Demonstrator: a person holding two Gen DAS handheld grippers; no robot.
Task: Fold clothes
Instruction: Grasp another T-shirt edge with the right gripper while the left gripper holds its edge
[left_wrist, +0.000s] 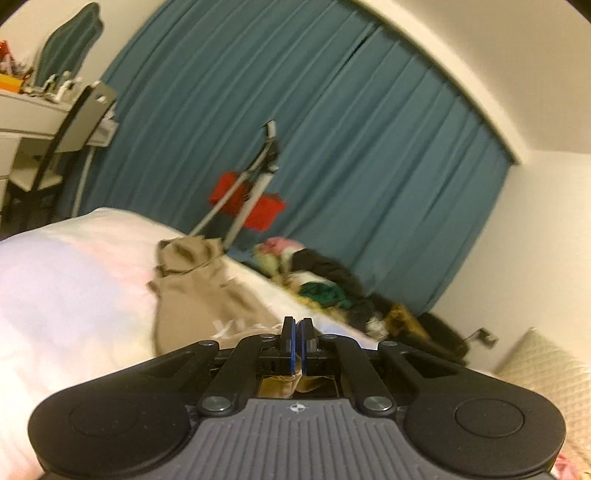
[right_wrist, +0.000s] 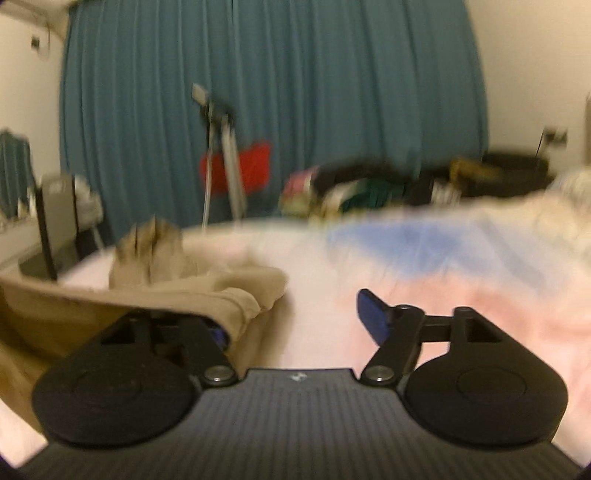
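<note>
A tan garment lies stretched across the pale bed cover. My left gripper is shut on the near edge of this garment; tan cloth shows pinched under the jaws. In the right wrist view the same tan garment lies bunched at the left and drapes over my left finger. My right gripper is open, its right fingertip bare above the pink and blue bed cover. This view is blurred.
A heap of mixed clothes sits at the far bed edge before a teal curtain. A tripod with a red object stands behind the bed. A chair and desk are at far left. A quilted cushion lies at right.
</note>
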